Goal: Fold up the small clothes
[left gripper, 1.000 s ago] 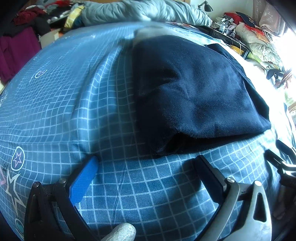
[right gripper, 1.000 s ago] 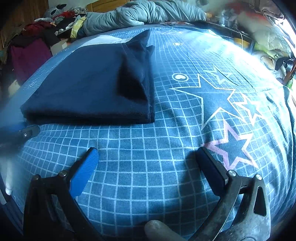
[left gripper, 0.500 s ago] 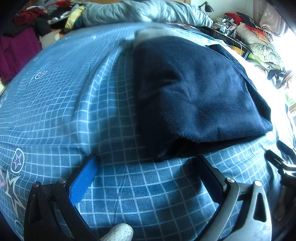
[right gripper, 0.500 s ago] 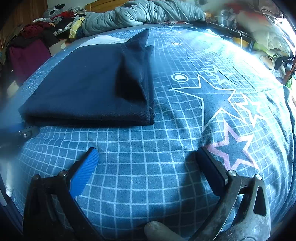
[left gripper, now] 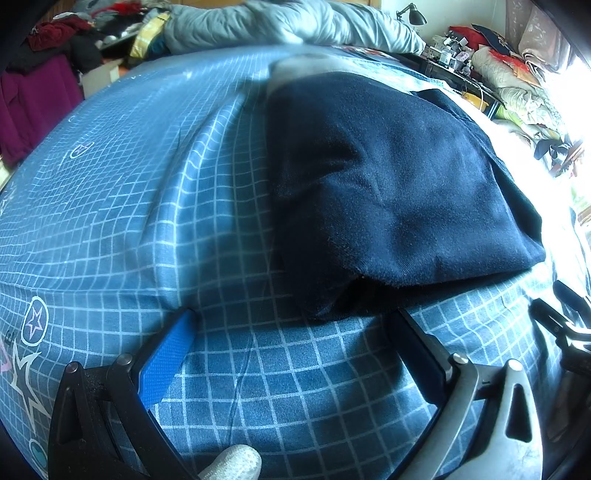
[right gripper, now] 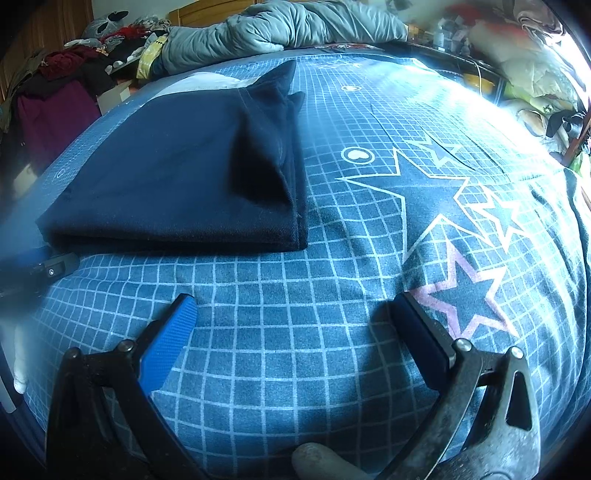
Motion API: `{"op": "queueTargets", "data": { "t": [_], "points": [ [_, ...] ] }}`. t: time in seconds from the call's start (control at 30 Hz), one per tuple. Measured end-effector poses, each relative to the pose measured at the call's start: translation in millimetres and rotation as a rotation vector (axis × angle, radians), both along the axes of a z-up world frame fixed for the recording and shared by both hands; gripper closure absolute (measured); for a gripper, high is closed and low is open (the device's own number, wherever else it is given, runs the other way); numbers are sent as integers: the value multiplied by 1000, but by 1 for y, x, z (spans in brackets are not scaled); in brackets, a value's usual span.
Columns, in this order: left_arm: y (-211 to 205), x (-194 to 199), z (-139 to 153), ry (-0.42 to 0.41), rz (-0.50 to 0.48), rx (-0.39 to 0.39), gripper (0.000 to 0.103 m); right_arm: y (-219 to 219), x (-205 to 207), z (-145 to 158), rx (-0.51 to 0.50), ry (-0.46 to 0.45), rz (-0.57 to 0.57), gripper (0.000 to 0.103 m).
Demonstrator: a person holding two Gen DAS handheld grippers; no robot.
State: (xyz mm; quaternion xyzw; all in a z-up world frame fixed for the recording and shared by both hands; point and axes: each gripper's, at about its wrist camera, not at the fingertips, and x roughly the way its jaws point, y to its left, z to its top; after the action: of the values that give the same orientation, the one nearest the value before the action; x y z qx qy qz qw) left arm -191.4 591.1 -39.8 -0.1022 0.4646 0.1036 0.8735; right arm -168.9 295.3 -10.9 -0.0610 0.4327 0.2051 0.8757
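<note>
A folded dark navy garment [right gripper: 177, 177] lies flat on a bed covered by a blue sheet [right gripper: 295, 314] printed with a white grid and star outlines. In the right wrist view it sits to the upper left, several layers showing along its near edge. The right gripper [right gripper: 291, 321] hangs above bare sheet, near the garment's front edge and apart from it, fingers spread wide and holding nothing. The left gripper [left gripper: 295, 332] also stands wide and empty, its black finger [left gripper: 417, 347] just beside the garment's [left gripper: 388, 184] near corner; contact cannot be judged. A grey quilt [right gripper: 288, 22] is bunched beyond the bed's far edge.
</note>
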Motion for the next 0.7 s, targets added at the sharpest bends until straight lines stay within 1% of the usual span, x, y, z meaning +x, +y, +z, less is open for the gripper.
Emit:
{"op": "queueTargets", "data": {
  "t": [0.7],
  "points": [
    [0,0,1,-5,1,-3,0,2,0,-1,-3,2,-10,0]
  ]
}}
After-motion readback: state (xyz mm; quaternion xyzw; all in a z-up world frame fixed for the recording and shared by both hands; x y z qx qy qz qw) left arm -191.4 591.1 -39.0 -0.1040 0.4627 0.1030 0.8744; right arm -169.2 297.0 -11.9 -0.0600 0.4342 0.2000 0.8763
